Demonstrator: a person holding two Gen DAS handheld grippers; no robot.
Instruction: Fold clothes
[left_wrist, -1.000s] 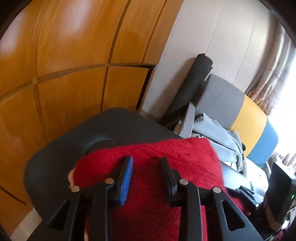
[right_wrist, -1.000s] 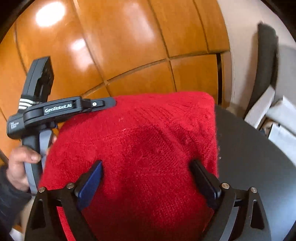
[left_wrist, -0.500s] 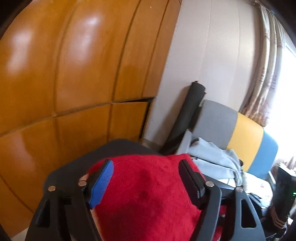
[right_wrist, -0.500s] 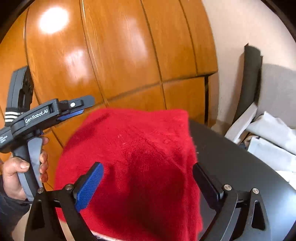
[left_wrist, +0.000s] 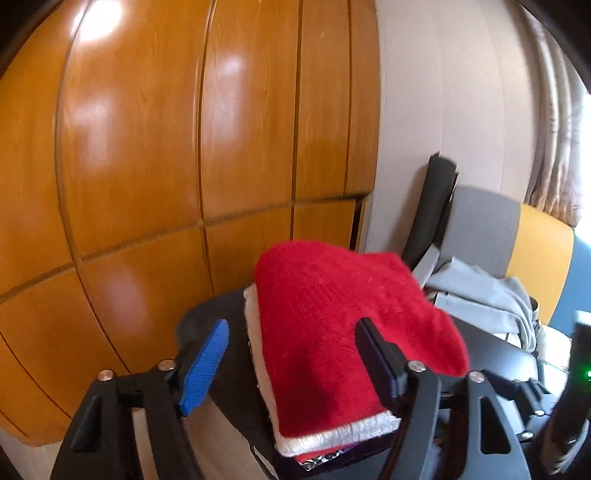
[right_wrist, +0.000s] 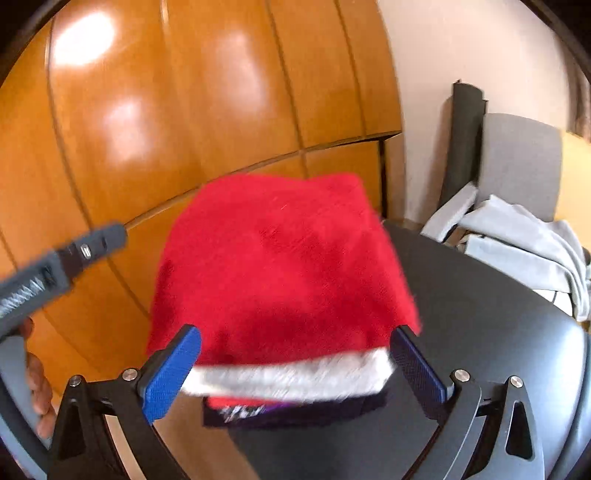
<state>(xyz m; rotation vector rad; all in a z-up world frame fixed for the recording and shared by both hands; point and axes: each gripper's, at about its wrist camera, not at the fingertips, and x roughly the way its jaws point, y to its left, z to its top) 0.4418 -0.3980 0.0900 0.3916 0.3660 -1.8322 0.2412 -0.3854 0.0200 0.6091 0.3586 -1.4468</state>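
A folded red sweater (left_wrist: 343, 325) with a white hem (left_wrist: 343, 432) lies on top of a dark folded garment (right_wrist: 288, 411) on a dark round table (right_wrist: 491, 317). My left gripper (left_wrist: 293, 363) is open, held back from the sweater's near left corner, with nothing pressed between its pads. In the right wrist view the red sweater (right_wrist: 280, 266) sits just beyond my right gripper (right_wrist: 295, 371), whose jaws are opening; its fingertips flank the white hem (right_wrist: 288, 376) without pressing on it. The left gripper (right_wrist: 62, 258) and a person's hand (right_wrist: 35, 373) show at that view's left edge.
Glossy wooden wardrobe doors (left_wrist: 184, 147) stand close behind the table. To the right is a grey, yellow and blue chair (left_wrist: 517, 240) with light grey clothes (left_wrist: 480, 295) piled on it, and a black roll (left_wrist: 432, 210) leaning on the wall. A dark device (left_wrist: 580, 369) shows a green light.
Both grippers drew back and up from the red sweater, which stays on the table. The left jaws spread wide and its view swung left; the right jaws widened a little.
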